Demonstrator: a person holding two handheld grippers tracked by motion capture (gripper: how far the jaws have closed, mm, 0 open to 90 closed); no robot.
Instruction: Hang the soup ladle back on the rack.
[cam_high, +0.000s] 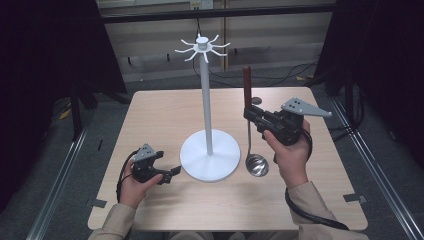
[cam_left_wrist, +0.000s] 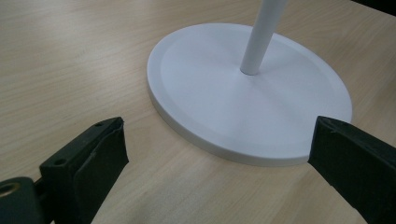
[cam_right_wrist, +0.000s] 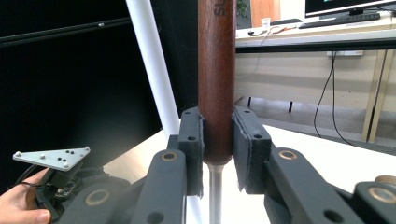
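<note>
1. A pale wooden table (cam_high: 160, 120) fills the middle of the high view.
2. Two dark tape marks (cam_high: 98, 203) sit near its lower corners.
3. Grey floor (cam_high: 165, 82) lies beyond it, with black cables (cam_high: 300, 67) at the upper right.
4. Metal rails (cam_high: 60, 180) run up the lower left and lower right.
5. Black curtains (cam_high: 45, 60) close both sides.
6. In the right gripper view, a desk (cam_right_wrist: 317, 37) at the upper right carries a monitor (cam_right_wrist: 345, 5) and a keyboard (cam_right_wrist: 341, 18).
</note>
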